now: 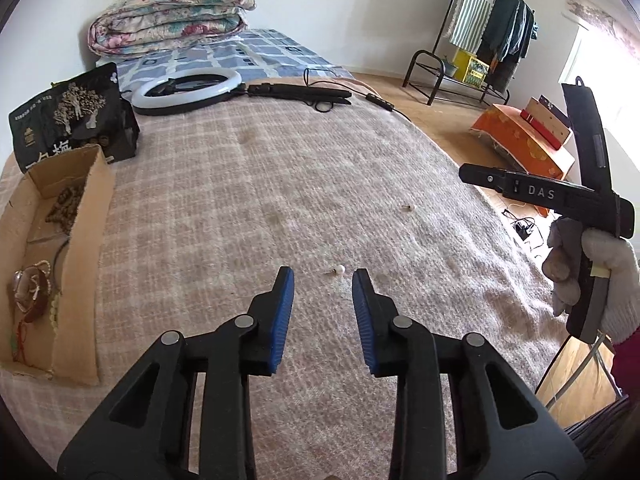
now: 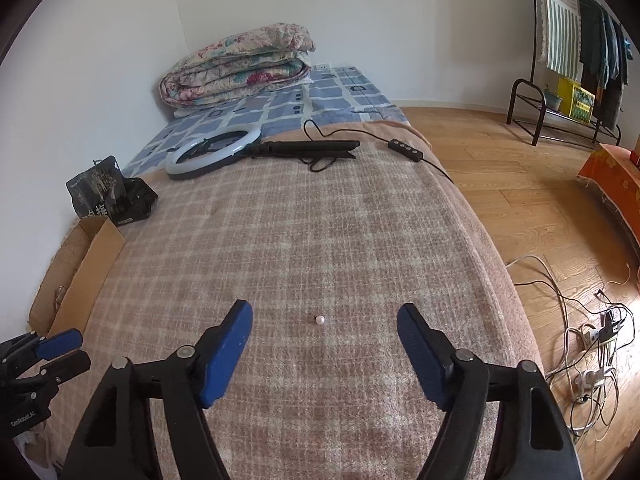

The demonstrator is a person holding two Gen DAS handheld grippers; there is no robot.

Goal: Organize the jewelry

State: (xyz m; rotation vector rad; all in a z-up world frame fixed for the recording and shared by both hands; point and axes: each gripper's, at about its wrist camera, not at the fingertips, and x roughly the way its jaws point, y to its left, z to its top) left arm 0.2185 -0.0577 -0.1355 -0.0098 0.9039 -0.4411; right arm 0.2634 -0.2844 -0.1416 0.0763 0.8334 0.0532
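Note:
A small white pearl earring (image 1: 339,269) lies on the plaid blanket just ahead of my open left gripper (image 1: 323,276). A pearl earring (image 2: 320,319) also shows in the right wrist view, ahead of my wide-open, empty right gripper (image 2: 325,312). A second small dark piece (image 1: 407,208) lies farther right on the blanket. A cardboard box (image 1: 84,216) at the left holds bead strings and bracelets (image 1: 34,288). The right gripper body (image 1: 592,200), in a white-gloved hand, shows at the right edge of the left view; the left gripper (image 2: 60,350) shows at the lower left of the right view.
A black printed bag (image 1: 68,116) stands behind the box. A ring light (image 1: 188,90) with folded stand and cable lies at the far end, with a folded quilt (image 1: 172,16) behind. Wooden floor, cables (image 2: 592,344), a clothes rack (image 1: 492,24) and an orange-covered box are to the right.

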